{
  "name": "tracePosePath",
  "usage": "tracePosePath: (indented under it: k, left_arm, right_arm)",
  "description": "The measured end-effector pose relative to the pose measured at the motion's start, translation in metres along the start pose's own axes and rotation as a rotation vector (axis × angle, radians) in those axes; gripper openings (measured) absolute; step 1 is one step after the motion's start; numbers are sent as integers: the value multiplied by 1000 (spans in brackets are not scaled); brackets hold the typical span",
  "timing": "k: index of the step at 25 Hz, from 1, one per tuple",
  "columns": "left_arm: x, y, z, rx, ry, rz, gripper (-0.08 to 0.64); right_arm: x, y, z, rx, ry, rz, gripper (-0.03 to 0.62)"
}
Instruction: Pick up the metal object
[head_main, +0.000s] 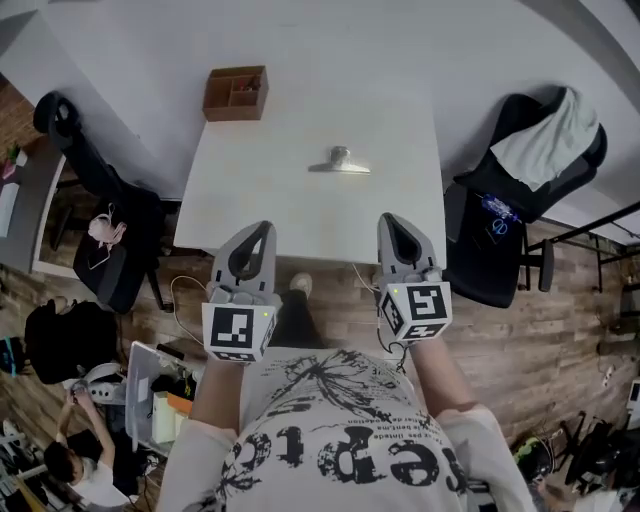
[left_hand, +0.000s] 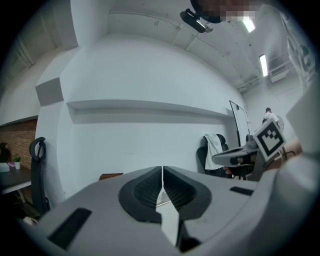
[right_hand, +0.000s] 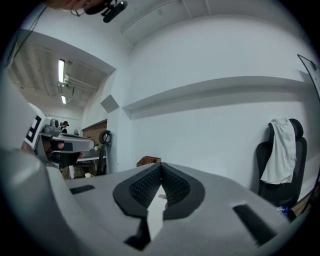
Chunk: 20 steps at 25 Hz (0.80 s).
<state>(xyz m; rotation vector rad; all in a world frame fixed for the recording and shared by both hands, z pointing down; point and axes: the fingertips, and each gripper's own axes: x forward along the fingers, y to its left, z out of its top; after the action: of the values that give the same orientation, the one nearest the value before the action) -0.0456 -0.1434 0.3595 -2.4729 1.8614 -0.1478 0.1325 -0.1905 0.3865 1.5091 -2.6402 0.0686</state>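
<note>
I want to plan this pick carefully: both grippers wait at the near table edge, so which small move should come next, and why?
Probably reach the right gripper forward toward the metal object, opening its jaws on the way. The object lies untouched, somewhat nearer that gripper; it and the left gripper are shut and empty.

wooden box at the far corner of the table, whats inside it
The wooden box on the white table shows inner dividers forming compartments, seemingly bare in the head view. The shaded corners beside its walls are too dark and small to check.
</note>
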Motion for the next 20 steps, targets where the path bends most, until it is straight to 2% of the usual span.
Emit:
tracePosePath:
  k: [11, 20]
  left_arm:
    - [158, 101, 0, -21, 8, -86, 12]
    - [240, 149, -29, -26, 40, -146, 12]
  right_arm:
    - [172, -37, -5, 19, 107, -63, -8]
    - [266, -59, -49, 43, 260, -96, -6]
